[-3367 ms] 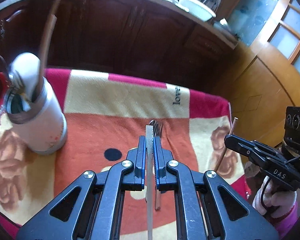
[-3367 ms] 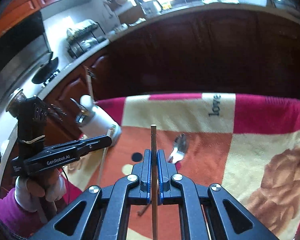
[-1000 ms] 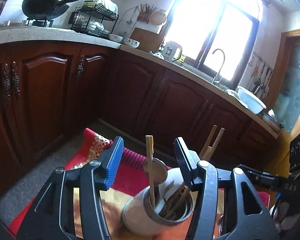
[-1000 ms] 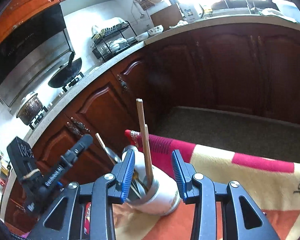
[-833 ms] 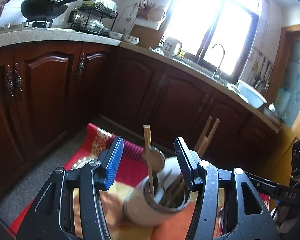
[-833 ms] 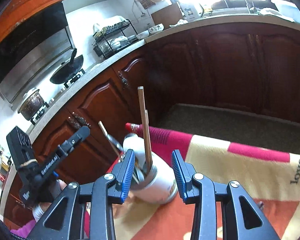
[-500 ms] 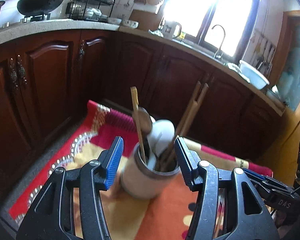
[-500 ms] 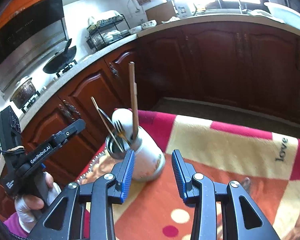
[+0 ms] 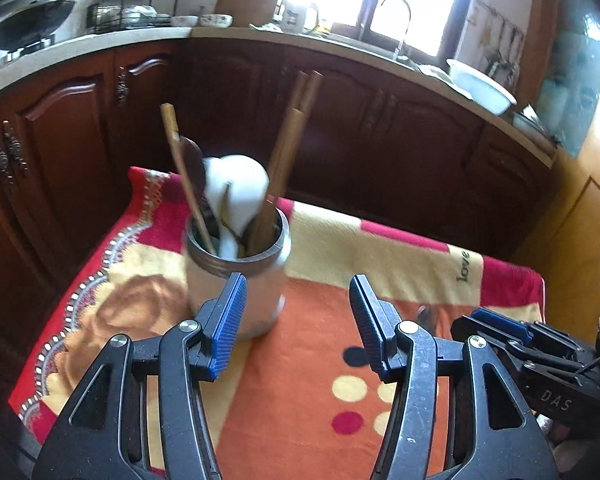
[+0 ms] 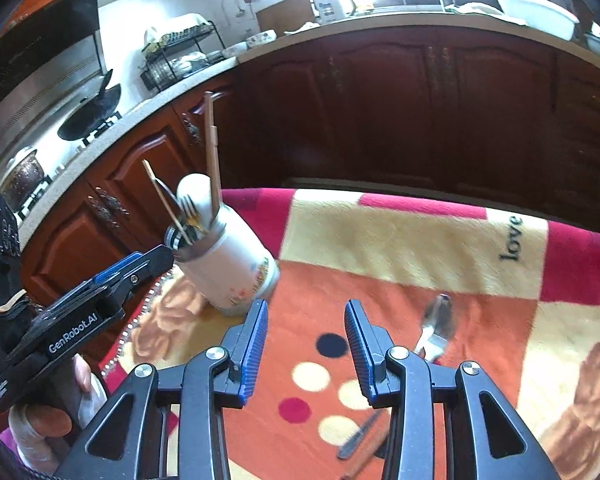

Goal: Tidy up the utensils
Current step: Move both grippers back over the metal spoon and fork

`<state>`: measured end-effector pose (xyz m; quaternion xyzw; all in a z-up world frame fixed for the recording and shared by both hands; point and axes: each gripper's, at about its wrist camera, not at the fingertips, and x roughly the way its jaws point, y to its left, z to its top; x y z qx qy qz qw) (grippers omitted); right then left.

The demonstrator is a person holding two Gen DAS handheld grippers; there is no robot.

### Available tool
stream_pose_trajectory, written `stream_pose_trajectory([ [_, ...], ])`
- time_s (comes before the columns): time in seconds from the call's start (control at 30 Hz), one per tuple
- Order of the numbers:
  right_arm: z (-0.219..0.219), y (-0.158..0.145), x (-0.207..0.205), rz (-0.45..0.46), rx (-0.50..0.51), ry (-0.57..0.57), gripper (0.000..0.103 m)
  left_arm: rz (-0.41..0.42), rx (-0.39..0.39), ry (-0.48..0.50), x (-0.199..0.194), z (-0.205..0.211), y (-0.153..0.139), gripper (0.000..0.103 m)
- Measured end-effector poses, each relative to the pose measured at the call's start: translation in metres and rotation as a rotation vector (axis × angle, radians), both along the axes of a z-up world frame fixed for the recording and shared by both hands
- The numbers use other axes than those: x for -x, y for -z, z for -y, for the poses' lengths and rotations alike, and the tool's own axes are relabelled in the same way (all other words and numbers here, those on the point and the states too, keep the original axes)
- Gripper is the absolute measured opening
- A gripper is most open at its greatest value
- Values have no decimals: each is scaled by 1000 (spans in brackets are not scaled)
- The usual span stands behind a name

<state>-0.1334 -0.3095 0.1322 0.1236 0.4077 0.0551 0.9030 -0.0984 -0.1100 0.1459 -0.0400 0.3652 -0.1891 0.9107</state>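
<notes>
A white utensil jar (image 9: 240, 276) stands on the patterned blanket (image 9: 340, 240), holding wooden chopsticks (image 9: 288, 140), a white spoon (image 9: 236, 184) and a fork (image 10: 186, 204). My left gripper (image 9: 296, 300) hangs open and empty just in front of the jar and to its right. The jar (image 10: 228, 264) also shows in the right wrist view, up and to the left of my right gripper (image 10: 305, 320), which is open and empty. A blurred metal utensil (image 10: 436, 328) lies on the blanket right of that gripper. A dark handle (image 10: 360, 436) lies below its fingers.
Dark wooden cabinets (image 9: 380, 128) run close behind the blanket. Its edges drop off at the left (image 9: 72, 304) and at the far side. The other gripper (image 9: 500, 328) sits low right in the left wrist view. A gloved hand (image 10: 40, 420) holds the left tool.
The chopsticks each gripper held earlier now stand in the jar. Over the last second both grippers drew back from the jar and tipped down, bringing more blanket into view.
</notes>
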Motion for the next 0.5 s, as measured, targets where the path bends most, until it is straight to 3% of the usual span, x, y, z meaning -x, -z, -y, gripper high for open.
stream_pose_trajectory([
  [0.5,43,29,20,-52,24,73,40,-119,-3,133,3,39,29,53],
])
